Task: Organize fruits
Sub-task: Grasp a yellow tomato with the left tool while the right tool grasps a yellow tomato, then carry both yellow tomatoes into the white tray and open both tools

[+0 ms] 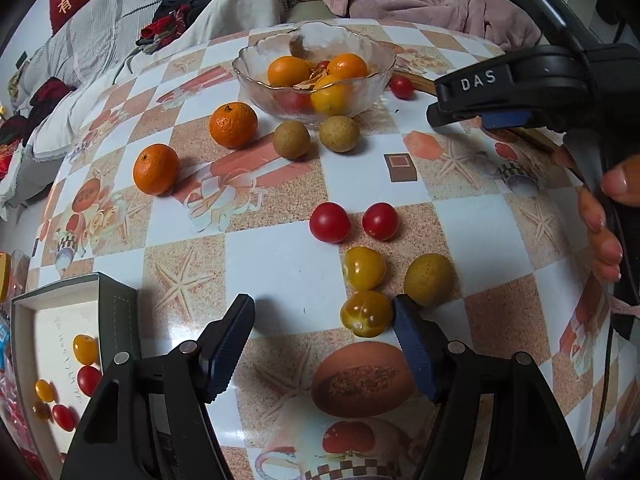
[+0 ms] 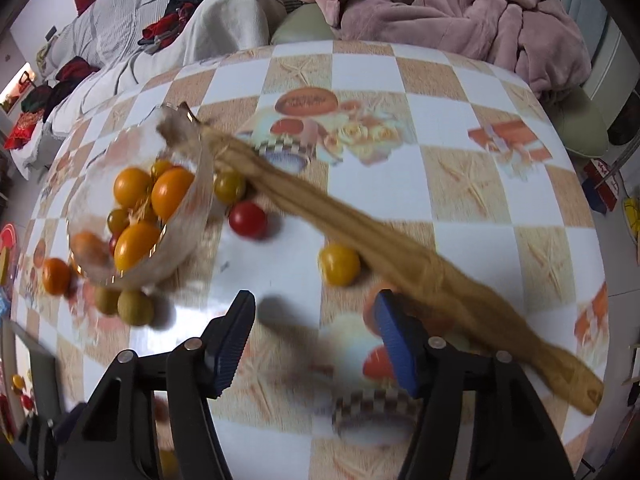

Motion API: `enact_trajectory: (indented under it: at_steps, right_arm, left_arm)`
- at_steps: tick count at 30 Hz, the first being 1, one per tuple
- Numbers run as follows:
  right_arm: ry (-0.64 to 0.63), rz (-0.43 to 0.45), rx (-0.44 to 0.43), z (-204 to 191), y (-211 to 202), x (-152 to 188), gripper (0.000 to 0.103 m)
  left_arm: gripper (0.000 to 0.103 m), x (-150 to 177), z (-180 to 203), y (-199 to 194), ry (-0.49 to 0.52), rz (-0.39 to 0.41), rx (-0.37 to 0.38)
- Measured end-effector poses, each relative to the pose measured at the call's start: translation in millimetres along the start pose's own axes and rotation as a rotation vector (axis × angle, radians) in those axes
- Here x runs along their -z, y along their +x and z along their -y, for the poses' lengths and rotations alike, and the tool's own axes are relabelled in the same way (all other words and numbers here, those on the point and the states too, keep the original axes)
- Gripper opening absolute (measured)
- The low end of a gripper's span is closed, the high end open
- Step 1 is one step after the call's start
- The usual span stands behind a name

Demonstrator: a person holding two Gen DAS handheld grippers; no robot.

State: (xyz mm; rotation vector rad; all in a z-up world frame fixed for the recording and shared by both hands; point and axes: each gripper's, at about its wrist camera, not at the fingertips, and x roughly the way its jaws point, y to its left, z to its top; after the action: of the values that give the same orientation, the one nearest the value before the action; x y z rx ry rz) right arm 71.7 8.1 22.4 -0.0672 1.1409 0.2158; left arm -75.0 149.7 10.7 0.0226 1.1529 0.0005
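Note:
In the left wrist view my left gripper [image 1: 324, 322] is open and empty, low over the table. A yellow tomato [image 1: 366, 314] lies just inside its right finger. Another yellow tomato [image 1: 364, 268], a greenish fruit [image 1: 429, 279] and two red tomatoes [image 1: 329, 222] [image 1: 380, 221] lie just beyond. Two mandarins [image 1: 233, 124] [image 1: 156, 169] and two longans [image 1: 291, 139] [image 1: 339, 133] lie before the glass bowl [image 1: 248, 68] of oranges. My right gripper [image 2: 316, 312] is open and empty; it also shows in the left wrist view [image 1: 472, 116]. Ahead of it lie a yellow tomato [image 2: 339, 263] and a red tomato [image 2: 248, 219].
A white-lined box [image 1: 56, 312] at the left edge holds several small tomatoes. A long wooden paddle [image 2: 400, 256] lies diagonally across the table from the glass bowl [image 2: 188, 236]. Bedding and pink clothes [image 2: 460, 12] lie beyond the table's far edge.

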Motion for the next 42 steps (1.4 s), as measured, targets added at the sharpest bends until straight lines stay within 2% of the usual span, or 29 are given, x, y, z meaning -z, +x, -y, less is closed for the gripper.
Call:
enact_trajectory:
  at_steps: [2,4,5,6,7,13,19,21,29,34,42]
  right_arm:
    - [-0.005,0.007,0.009,-2,2,-5,0.055]
    - [-0.005,0.014,0.023,-1,3,-9,0.032]
    - [0.001,0.016,0.021,1,3,-11,0.024]
    - [0.009,0.013,0.012,3,3,-12,0.021]
    - [0.024,0.008,-0.009,7,1,-12,0.021]
    - [0.01,-0.002,-0.068,11,-17,11,0.021]
    - [0.043,-0.054,-0.124,15,-30,48,0.021]
    - [0.045,-0.067,-0.14,15,-35,59,0.021]
    - [0.042,-0.098,-0.156,10,-51,88,0.021]
    - [0.021,-0.101,-0.173,-2,-60,96,0.021]
    - [-0.049,-0.098,-0.221,-50,-78,104,0.021]
  left_arm:
    - [0.067,0,0,0,-0.015,-0.002,0.002]
    - [0.054,-1,3,-2,-0.023,-0.005,0.018]
    - [0.049,-1,4,-2,-0.02,-0.005,0.023]
    - [0.039,-1,6,-3,-0.018,-0.007,0.031]
    - [0.032,-2,6,-4,-0.021,-0.011,0.039]
    - [0.031,0,-8,-7,-0.119,-0.034,0.123]
    - [0.031,3,-6,-9,-0.105,-0.042,0.119]
    - [0.023,3,-6,-10,-0.108,-0.043,0.135]
    - [0.023,4,-7,-10,-0.12,-0.028,0.153]
    - [0.023,8,-16,-27,-0.133,0.003,0.165]
    - [0.023,28,-54,-61,-0.193,0.041,0.153]
